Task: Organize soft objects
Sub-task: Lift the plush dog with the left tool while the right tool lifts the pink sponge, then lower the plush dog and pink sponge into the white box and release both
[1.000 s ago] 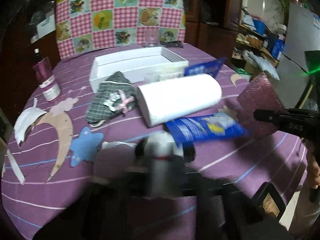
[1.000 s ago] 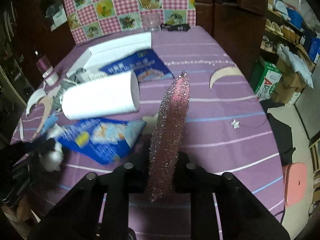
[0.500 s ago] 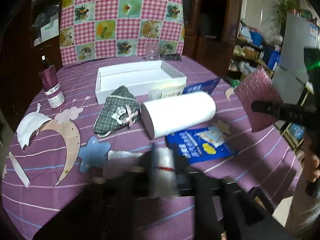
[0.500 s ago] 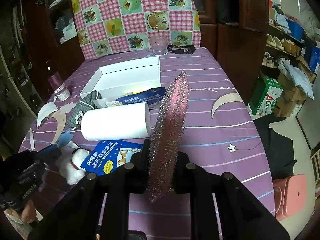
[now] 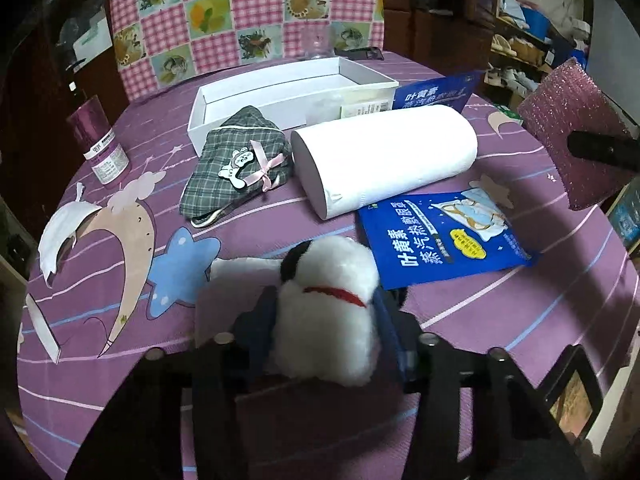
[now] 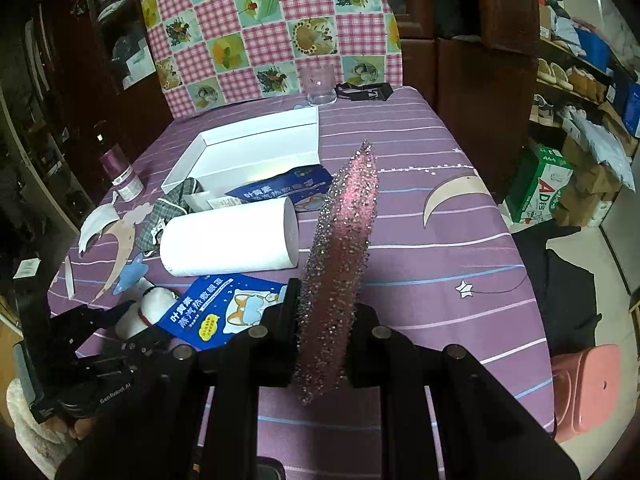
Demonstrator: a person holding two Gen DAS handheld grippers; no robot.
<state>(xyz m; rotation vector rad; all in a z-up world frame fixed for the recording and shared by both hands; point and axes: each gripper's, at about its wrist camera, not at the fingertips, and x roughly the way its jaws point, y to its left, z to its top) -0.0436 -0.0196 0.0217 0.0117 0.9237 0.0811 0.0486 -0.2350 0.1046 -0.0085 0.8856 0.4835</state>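
1. Left gripper (image 5: 326, 320) fingers sit either side of the plush dog (image 5: 328, 304), partly spread; its jaws have just been opening, with the dog between them, and I cannot tell whether the pads press on it.
2. Right gripper (image 6: 322, 336) fingers are nearly together, clamped on the lower end of the pink sponge (image 6: 340, 256), which stands tilted up above the table (image 6: 440, 248).
3. Taking the paper roll (image 5: 384, 160) as landmark: the dog lies on the table in front of the roll, nearer the camera, touching the corner of the blue packet (image 5: 444, 236).
4. That packet lies flat just in front of the roll.
5. A plaid pouch (image 5: 236, 168) with a pink ribbon lies just left of the roll.
6. An open white box (image 5: 288, 96) sits behind the roll.
7. A second blue packet (image 5: 432, 94) leans behind the roll, beside the box.
8. In the left view, the sponge is right of the roll, off the table.
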